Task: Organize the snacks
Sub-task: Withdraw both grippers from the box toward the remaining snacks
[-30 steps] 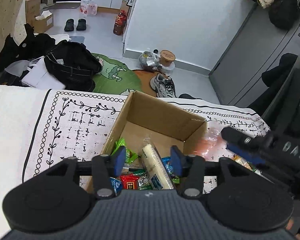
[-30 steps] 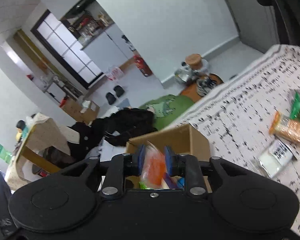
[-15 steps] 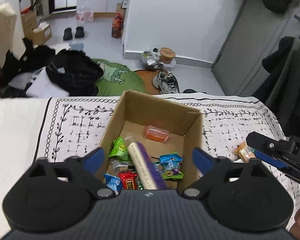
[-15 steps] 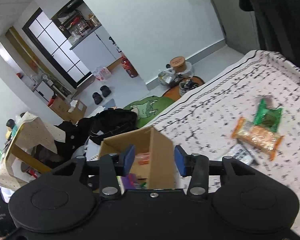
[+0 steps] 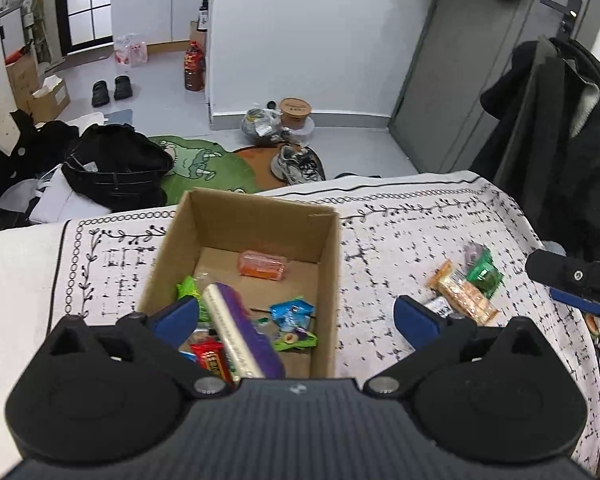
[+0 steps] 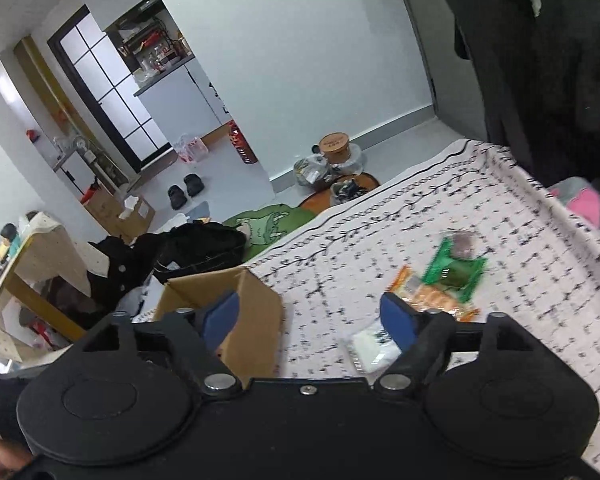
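Left claw (image 5: 296,320): jaws wide apart, empty, above the box (image 5: 329,280) of snacks. Right claw (image 6: 308,316): jaws apart, empty; box at its left, three packets (image 6: 440,292) on the counter (image 6: 540,280) just ahead.

Brown box (image 5: 328,280) holds an orange packet (image 5: 261,266), purple tube (image 5: 244,328), blue wrapper (image 5: 292,314) — the cloth (image 5: 400,248) is white with black leaf-and-dash print; gripper pads (image 5: 176,316) are blue.

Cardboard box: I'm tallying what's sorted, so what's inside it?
Inside the cardboard box: orange packet, purple tube, blue, green and red wrappers. The left gripper covers the near end.
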The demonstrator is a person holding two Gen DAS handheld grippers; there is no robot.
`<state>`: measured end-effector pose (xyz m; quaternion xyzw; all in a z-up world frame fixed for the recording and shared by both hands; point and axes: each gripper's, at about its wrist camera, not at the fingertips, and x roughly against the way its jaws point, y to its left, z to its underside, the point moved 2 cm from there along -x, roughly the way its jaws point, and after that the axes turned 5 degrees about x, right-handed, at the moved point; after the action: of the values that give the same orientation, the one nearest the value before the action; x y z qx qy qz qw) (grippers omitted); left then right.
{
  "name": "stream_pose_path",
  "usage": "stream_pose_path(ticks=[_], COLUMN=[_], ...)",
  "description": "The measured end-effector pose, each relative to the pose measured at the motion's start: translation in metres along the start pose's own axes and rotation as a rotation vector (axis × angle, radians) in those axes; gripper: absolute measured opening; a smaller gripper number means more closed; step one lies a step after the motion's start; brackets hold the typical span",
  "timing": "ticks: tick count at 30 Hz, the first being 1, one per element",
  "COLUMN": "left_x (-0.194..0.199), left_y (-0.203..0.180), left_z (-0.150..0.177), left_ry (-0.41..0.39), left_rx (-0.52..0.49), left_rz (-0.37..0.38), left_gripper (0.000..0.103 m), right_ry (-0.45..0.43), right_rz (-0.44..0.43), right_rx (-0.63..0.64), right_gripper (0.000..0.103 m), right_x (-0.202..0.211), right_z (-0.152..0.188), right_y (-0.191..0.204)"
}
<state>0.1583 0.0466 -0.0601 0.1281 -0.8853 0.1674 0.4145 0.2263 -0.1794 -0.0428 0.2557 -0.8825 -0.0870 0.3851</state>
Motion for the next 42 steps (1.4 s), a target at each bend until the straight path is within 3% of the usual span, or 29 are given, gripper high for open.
stream_pose_path(ticks=[6, 15, 17, 21, 26, 42], left_x=[0.003, 0.005, 0.007, 0.002, -0.007, -0.073], left_y=[-0.013, -0.032, -0.041, -0.056, -0.068, -0.093], left_z=[0.0, 0.001, 0.001, 0.004, 0.009, 0.027], left_ry=[0.026, 0.016, -0.019, -0.005, -0.027, 0.033], left_rx=[0.024, 0.02, -0.008, -0.012, -0.016, 0.031], left_rz=[0.064, 0.056, 0.041, 0.084, 0.081, 0.107], left_gripper=[0.103, 0.103, 0.103, 0.103, 0.103, 0.1], right_ry=[0.002, -0.001, -0.008, -0.032, -0.036, -0.002], right_rz=[0.021, 0.036, 0.032, 0.034, 0.052, 0.088], right_rx=[0.013, 0.037, 0.037, 0.039, 0.042, 0.019], right_gripper=[0.091, 0.103, 0.103, 0.103, 0.103, 0.102], right_x=[0.009, 0.016, 0.016, 0.013, -0.001, -0.031], right_z=[-0.003, -0.01, -0.01, -0.002, 0.008, 0.01], right_y=[-0.023, -0.044, -0.049, -0.062, -0.077, -0.101])
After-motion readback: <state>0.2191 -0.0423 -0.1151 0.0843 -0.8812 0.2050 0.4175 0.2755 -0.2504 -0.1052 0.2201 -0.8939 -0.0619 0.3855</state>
